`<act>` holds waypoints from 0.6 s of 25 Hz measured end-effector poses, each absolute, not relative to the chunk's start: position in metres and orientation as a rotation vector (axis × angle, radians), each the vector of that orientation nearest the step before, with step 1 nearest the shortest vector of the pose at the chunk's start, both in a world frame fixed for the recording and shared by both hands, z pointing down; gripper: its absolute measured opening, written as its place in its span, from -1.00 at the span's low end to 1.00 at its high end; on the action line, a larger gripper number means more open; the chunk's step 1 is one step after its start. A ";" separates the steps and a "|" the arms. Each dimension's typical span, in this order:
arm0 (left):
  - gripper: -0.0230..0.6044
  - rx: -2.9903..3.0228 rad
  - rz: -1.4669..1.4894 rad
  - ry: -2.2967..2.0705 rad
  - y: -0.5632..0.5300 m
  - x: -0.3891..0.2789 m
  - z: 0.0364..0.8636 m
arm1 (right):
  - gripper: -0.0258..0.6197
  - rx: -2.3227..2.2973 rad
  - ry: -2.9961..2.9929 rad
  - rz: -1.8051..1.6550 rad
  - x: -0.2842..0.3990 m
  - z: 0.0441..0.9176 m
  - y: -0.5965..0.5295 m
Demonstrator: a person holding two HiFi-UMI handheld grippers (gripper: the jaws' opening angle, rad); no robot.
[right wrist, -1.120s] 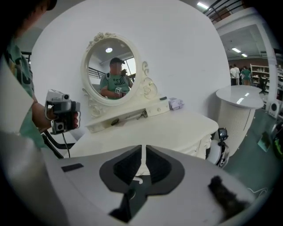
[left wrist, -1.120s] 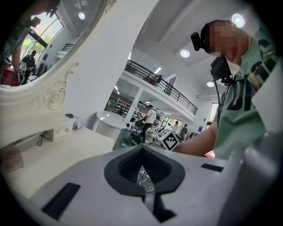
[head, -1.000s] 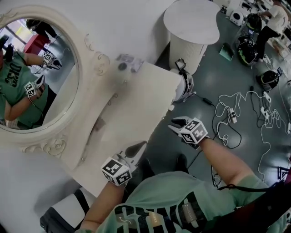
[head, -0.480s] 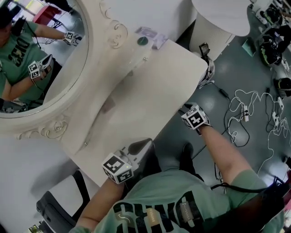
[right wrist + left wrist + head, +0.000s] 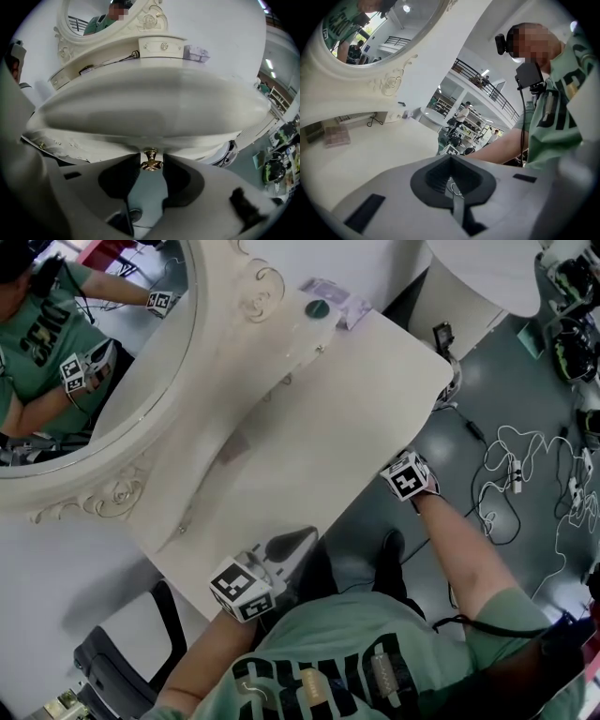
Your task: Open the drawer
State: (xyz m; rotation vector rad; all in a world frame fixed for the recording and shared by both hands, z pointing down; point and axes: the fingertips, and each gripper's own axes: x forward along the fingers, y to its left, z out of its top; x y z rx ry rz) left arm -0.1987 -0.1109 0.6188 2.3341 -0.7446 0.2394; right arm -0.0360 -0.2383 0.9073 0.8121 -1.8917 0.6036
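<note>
At the bench's left edge stands a large oval mirror in a carved cream frame (image 5: 112, 399). Near the front-left corner the left hand-held gripper (image 5: 298, 540) hovers over the cream-white dressing-table bench (image 5: 328, 427), its jaws clenched together on nothing. The drawer (image 5: 178, 143) sits closed under the front edge of the bench, towards the right corner, and shows only from below in the right gripper view. A small brass knob with a flared head (image 5: 151, 163) sticks out of its front. The right hand-held gripper (image 5: 151, 157) points steeply down past that edge. Its jaws are released and have just been closing a little, with the knob between their tips; the pads stand just beside the head and no firm pinch shows yet. The drawer looks like stiff painted wood and probably slides heavily or sticks. The polished metal knob is likely slippery and held by a single screw. The best hold seems to be the narrow neck behind the head, with a straight pull and no twist.
</note>
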 end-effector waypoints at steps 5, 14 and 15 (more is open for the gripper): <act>-0.92 2.331 0.238 -0.737 -0.110 -0.192 0.617 | -0.47 0.832 -1.863 0.597 -0.035 0.908 -0.238; -0.92 2.346 0.245 -0.714 -0.104 -0.181 0.610 | -0.47 0.844 -1.857 0.603 -0.017 0.908 -0.220; -0.92 2.349 0.245 -0.709 -0.104 -0.179 0.609 | -0.47 0.841 -1.853 0.605 -0.014 0.908 -0.216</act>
